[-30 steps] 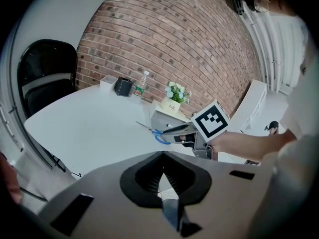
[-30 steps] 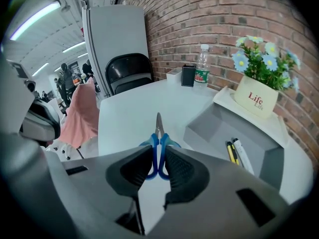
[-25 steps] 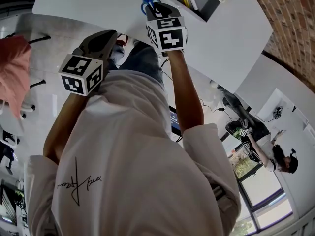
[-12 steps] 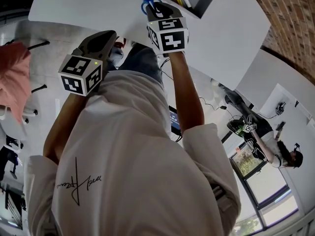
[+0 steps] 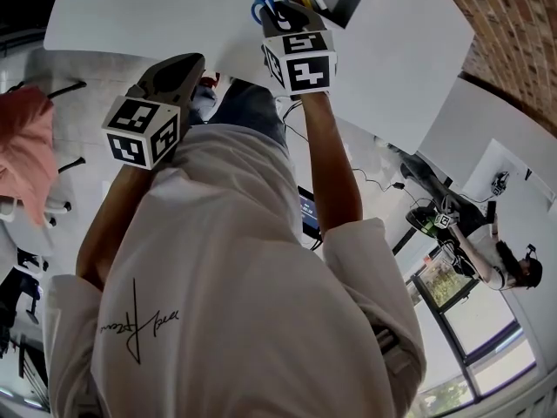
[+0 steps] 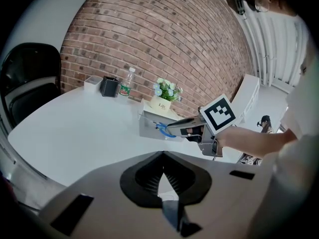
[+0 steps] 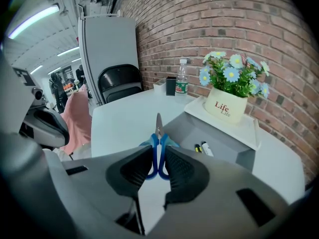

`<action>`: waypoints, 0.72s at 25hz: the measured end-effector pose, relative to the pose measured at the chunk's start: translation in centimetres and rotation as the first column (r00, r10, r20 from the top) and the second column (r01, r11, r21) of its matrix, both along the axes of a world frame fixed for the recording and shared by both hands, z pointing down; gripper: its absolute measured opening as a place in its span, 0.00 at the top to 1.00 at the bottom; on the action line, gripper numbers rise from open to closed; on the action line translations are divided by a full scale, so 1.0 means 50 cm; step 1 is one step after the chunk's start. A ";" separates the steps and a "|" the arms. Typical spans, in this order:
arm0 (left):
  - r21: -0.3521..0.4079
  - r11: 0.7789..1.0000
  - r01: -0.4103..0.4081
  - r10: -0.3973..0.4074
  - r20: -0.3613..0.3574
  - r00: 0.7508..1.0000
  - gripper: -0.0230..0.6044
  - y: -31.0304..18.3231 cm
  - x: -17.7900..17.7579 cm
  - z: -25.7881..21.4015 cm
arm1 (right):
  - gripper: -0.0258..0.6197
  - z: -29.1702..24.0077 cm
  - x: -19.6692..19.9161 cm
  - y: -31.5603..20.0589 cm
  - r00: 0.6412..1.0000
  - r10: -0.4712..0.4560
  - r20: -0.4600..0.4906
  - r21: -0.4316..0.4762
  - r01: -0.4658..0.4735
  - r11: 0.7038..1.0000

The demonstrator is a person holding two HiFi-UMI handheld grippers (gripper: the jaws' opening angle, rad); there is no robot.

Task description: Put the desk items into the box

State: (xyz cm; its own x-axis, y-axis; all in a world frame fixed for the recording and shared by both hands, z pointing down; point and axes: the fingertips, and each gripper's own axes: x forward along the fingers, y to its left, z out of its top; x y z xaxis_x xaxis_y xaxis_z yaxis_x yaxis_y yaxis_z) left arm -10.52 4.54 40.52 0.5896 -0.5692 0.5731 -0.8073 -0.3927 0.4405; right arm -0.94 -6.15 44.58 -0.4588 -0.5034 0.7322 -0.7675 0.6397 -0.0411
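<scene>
Scissors with blue handles are clamped between the fingers of the right gripper. Their blades point ahead over the near edge of the open grey box on the white counter. Two markers lie inside the box, and a flower pot stands just behind it. The left gripper hangs well short of the box, fingers clenched together on nothing.
</scene>
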 end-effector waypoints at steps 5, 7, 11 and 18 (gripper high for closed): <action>0.003 1.000 -0.016 0.016 0.003 1.000 0.95 -0.007 0.010 -0.003 | 0.81 -0.008 0.018 -0.008 1.000 0.019 0.001 0.009 -0.019 1.000; 0.004 1.000 -0.021 0.021 0.003 1.000 0.95 -0.009 0.015 -0.003 | 0.81 -0.011 0.025 -0.011 1.000 0.029 0.005 0.016 -0.029 0.999; 0.004 1.000 -0.030 0.030 0.004 1.000 0.95 -0.010 0.025 -0.005 | 0.81 -0.017 0.042 -0.014 0.999 0.039 0.005 0.021 -0.040 0.999; 0.002 0.999 -0.038 0.038 0.003 0.999 0.95 -0.016 0.044 -0.004 | 0.81 -0.017 0.075 -0.018 0.999 0.054 0.001 0.022 -0.054 0.998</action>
